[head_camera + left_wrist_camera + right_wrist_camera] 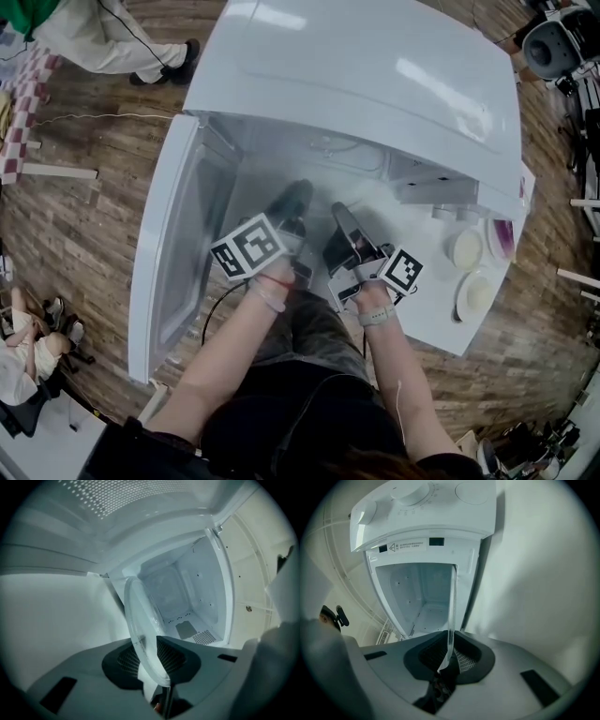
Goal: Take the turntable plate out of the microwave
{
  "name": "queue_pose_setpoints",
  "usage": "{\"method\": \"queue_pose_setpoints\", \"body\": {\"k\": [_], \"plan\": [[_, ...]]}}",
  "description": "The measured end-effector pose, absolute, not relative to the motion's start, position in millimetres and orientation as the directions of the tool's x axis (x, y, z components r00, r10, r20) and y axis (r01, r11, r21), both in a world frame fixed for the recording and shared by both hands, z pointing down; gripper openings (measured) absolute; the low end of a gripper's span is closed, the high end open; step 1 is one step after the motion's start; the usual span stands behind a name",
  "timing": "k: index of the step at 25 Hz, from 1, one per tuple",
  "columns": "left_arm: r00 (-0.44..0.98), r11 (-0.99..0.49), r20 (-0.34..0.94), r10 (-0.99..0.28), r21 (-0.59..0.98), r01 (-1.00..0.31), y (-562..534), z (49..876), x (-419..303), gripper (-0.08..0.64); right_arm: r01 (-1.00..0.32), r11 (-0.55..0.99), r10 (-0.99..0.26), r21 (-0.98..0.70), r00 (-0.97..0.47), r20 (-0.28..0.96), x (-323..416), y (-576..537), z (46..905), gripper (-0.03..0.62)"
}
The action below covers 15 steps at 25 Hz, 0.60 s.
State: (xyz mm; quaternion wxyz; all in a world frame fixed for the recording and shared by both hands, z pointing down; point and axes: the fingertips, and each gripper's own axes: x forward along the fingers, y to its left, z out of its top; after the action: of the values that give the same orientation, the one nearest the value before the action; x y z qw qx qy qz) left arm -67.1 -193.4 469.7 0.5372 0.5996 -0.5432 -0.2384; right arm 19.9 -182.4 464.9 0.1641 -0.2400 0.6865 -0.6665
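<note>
The clear glass turntable plate (143, 620) stands on edge between the jaws of both grippers, just in front of the open cavity (187, 602) of the white microwave (375, 75). My left gripper (152, 656) is shut on the plate's rim, with the disc tilted across its view. In the right gripper view the plate (451, 606) shows as a thin upright line, and my right gripper (449, 653) is shut on it. From the head view the left gripper (292, 202) and right gripper (342, 223) sit side by side at the cavity mouth; the glass is hard to make out there.
The microwave door (178, 244) hangs open to the left. On the white table (441, 319), right of the oven, stand two pale bowls (466, 248) (478, 292) and a purple-rimmed dish (502, 234). One person stands at upper left (103, 37); another sits at lower left (23, 347).
</note>
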Motion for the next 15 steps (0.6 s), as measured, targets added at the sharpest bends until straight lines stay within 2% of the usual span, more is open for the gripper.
{"method": "queue_pose_setpoints", "body": {"k": [4, 9, 12, 15], "plan": [[0.294, 0.182, 0.271, -0.917, 0.938, -0.296, -192, 470, -67, 0.075, -0.115, 0.011, -0.541, -0.993, -0.836, 0.091, 21, -183, 465, 0.054], [0.276, 0.195, 0.265, -0.924, 0.946, -0.257, -190, 471, -66, 0.066, -0.144, 0.044, -0.552, -0.989, -0.828, 0.096, 26, -186, 465, 0.055], [0.272, 0.195, 0.264, -0.925, 0.947, -0.257, -189, 471, -64, 0.066, -0.159, 0.013, -0.610, -0.987, -0.784, 0.118, 41, -201, 471, 0.105], [0.276, 0.191, 0.262, -0.925, 0.947, -0.260, -189, 471, -64, 0.066, -0.171, -0.002, -0.646, -0.985, -0.752, 0.132, 51, -220, 472, 0.117]]}}
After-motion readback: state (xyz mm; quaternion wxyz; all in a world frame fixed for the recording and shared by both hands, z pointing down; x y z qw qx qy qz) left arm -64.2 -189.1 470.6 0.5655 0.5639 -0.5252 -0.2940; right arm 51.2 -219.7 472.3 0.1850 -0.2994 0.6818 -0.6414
